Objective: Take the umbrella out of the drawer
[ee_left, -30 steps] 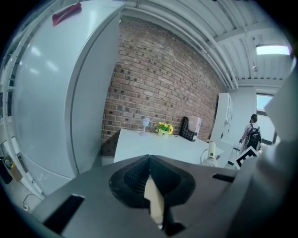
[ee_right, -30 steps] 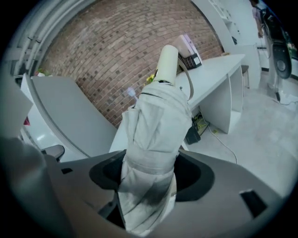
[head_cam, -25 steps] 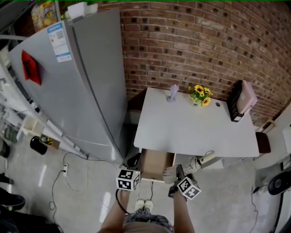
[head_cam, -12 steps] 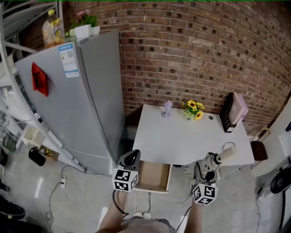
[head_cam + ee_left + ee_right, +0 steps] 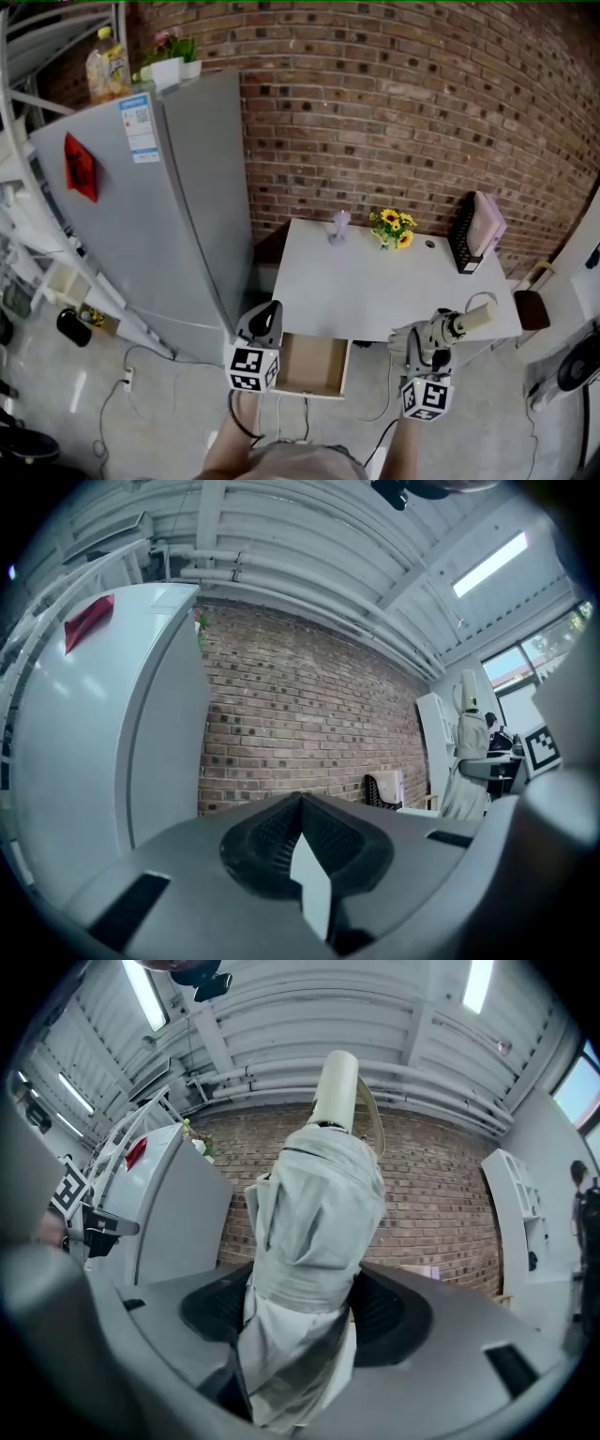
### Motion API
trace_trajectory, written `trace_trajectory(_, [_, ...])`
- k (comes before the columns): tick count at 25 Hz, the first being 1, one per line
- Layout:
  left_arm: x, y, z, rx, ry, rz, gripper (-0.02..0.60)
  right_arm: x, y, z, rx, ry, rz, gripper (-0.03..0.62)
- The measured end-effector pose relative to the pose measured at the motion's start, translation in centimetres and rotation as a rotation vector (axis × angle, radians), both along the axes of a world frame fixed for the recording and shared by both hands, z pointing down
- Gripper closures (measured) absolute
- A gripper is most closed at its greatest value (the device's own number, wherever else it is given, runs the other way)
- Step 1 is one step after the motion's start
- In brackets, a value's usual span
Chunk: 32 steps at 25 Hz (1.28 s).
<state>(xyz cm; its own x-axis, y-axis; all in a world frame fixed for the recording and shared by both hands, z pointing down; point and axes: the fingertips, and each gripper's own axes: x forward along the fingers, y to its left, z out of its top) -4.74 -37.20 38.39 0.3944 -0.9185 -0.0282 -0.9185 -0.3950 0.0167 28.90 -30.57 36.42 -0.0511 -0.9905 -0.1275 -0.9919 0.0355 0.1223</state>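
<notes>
A folded pale-grey umbrella (image 5: 319,1213) with a cream handle (image 5: 478,314) is clamped between the pads of my right gripper (image 5: 309,1307). In the head view that right gripper (image 5: 427,342) holds the umbrella (image 5: 448,330) in the air, in front of the white table's right front corner. The wooden drawer (image 5: 314,364) under the table's front edge stands pulled out and looks empty. To the left of the drawer, my left gripper (image 5: 264,319) points level towards the wall. Its jaws (image 5: 300,803) are shut with nothing between them.
The white table (image 5: 375,291) carries a purple vase (image 5: 336,228), sunflowers (image 5: 394,227) and a black rack (image 5: 473,234) by the brick wall. A tall grey fridge (image 5: 159,206) stands close on the left. Cables (image 5: 141,361) lie on the floor.
Both grippers have risen. The right one has carried the umbrella from in front of the drawer up and to the right, rolling so that the handle now points up and to the right.
</notes>
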Motion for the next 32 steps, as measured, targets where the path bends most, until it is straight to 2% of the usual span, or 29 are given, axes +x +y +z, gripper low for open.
trace_trajectory(7, [-0.1,0.2,0.0,0.009,0.003,0.002,0.557,1.6,0.4,0.0,0.003,-0.049,0.05,0.283])
trace_trajectory(12, [-0.1,0.9,-0.1,0.018,-0.001,-0.006,0.557,2.7,1.2,0.2,-0.018,-0.039,0.099,0.289])
trace_trajectory(32, [-0.4,2.9,0.1,0.006,0.009,-0.006,0.557,1.9,2.6,-0.1,-0.02,-0.028,0.061,0.287])
